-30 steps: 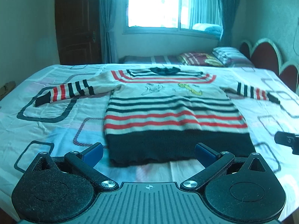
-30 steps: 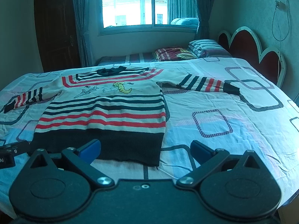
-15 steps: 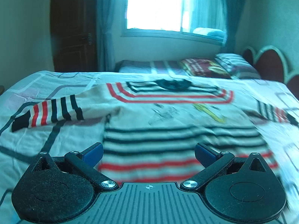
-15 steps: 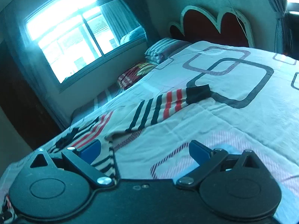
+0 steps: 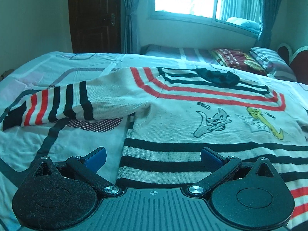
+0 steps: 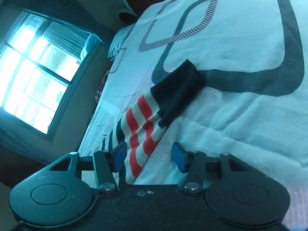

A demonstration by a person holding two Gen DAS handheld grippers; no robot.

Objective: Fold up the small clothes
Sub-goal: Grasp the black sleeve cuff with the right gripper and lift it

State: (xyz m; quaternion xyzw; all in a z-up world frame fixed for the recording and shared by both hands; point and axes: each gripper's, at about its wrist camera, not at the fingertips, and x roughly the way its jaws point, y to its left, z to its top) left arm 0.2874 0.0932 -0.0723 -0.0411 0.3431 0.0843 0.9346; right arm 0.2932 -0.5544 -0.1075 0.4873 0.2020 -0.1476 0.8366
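Jaws closing on right gripper (image 6: 149,156) around striped sleeve (image 6: 142,127) (pads not yet pressing); left gripper (image 5: 153,155) released over sweater (image 5: 192,115). Risk: catching bed sheet (image 6: 240,125) beneath.

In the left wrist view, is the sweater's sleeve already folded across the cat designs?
No: the striped sleeve lies stretched out sideways on the bedsheet, clear of the cat designs.

You see a ribbed knit sweater (image 5: 192,115), matt and slightly fuzzy, on a smooth, creased cotton sheet (image 5: 28,138). Your left gripper (image 5: 153,156) is matt black plastic with shiny metal screws; at twelve o'clock, a dark wooden door (image 5: 92,15).
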